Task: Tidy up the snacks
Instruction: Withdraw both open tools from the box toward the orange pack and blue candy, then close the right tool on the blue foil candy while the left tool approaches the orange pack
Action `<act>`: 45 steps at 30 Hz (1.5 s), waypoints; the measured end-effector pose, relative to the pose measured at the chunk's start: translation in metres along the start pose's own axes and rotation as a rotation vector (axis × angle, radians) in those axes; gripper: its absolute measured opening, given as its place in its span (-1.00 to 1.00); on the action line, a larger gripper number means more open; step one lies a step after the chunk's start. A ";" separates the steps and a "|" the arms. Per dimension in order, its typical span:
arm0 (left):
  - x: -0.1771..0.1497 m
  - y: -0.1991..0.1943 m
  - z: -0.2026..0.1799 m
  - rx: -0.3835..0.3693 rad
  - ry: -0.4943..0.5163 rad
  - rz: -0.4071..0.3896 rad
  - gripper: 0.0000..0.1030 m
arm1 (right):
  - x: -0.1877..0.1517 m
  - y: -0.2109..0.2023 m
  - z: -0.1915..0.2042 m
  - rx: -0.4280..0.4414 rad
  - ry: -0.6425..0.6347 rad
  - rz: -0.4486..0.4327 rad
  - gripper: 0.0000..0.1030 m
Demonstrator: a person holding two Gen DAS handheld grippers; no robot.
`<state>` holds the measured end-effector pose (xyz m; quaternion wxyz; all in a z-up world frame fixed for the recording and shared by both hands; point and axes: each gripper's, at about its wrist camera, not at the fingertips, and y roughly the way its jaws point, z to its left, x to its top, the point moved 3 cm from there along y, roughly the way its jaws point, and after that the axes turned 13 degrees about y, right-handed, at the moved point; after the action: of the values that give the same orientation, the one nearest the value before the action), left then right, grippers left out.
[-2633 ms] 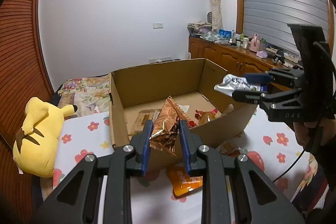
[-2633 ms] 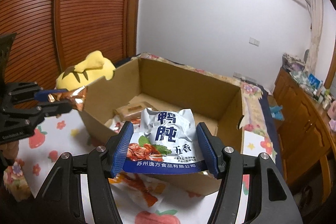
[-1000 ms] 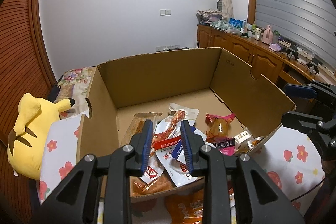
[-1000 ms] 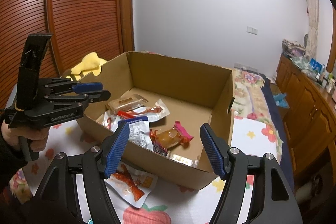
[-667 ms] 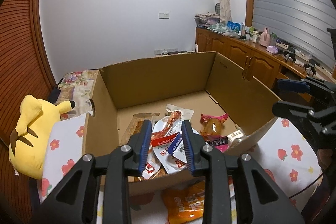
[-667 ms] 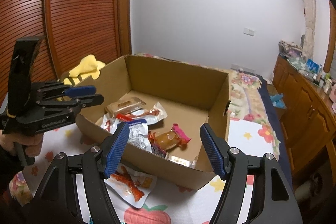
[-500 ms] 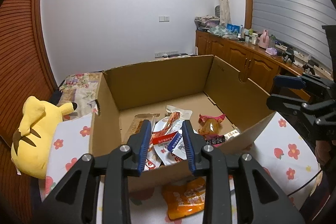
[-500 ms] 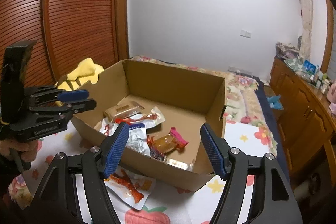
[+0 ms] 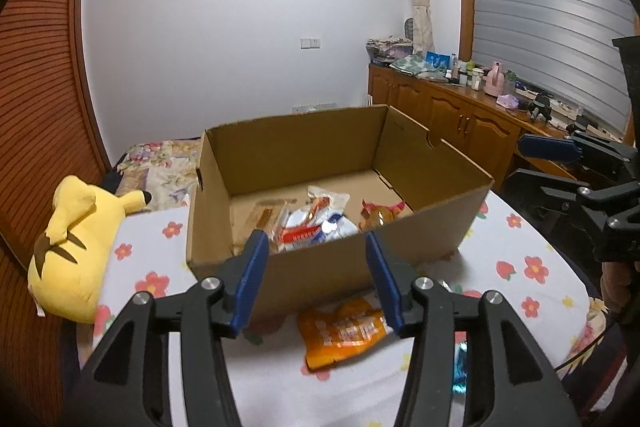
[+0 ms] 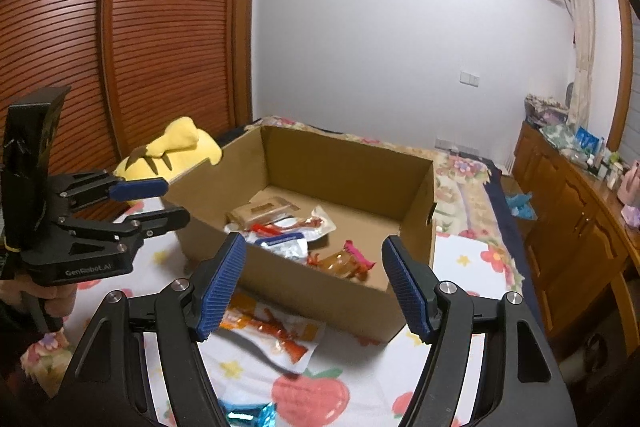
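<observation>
An open cardboard box (image 9: 336, 267) (image 10: 320, 291) stands on a flower-print bedsheet and holds several snack packets (image 9: 316, 223) (image 10: 288, 231). My left gripper (image 9: 316, 279) is open and empty, in front of the box's near wall. An orange snack packet (image 9: 340, 331) lies on the sheet just below it. My right gripper (image 10: 316, 291) is open and empty on the box's other side. A white packet with red-orange print (image 10: 276, 339) lies on the sheet under it. A shiny blue packet (image 10: 244, 415) lies at the bottom edge.
A yellow plush toy (image 9: 76, 247) (image 10: 176, 147) lies left of the box by the slatted wooden doors. Wooden cabinets with clutter on top (image 9: 460, 107) run along the right wall. The left gripper also shows in the right wrist view (image 10: 148, 203), the right in the left wrist view (image 9: 544, 163).
Both grippers dropped their packets into the box and drew back from it. The left gripper's jaws have opened wide since half a second ago.
</observation>
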<state>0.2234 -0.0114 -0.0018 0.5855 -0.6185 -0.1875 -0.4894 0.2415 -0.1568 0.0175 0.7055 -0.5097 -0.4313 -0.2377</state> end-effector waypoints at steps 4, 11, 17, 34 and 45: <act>-0.014 -0.006 -0.008 -0.015 -0.005 0.008 0.16 | -0.015 -0.010 0.006 0.007 0.010 0.006 0.41; -0.046 -0.005 -0.023 -0.028 -0.038 0.042 0.31 | -0.051 -0.016 0.007 0.028 0.047 0.045 0.41; -0.073 0.006 -0.032 -0.012 -0.024 0.086 0.31 | -0.086 -0.013 0.004 0.032 0.077 0.086 0.41; -0.115 0.037 -0.029 0.000 -0.031 0.162 0.31 | -0.154 0.022 -0.009 0.037 0.158 0.206 0.41; -0.117 0.033 -0.033 0.014 -0.009 0.137 0.31 | -0.169 0.030 0.001 0.064 0.145 0.244 0.41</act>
<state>0.1851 -0.0092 -0.1217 0.6212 -0.6278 -0.1508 -0.4441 0.1777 -0.1621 -0.1416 0.7742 -0.5172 -0.3215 -0.1725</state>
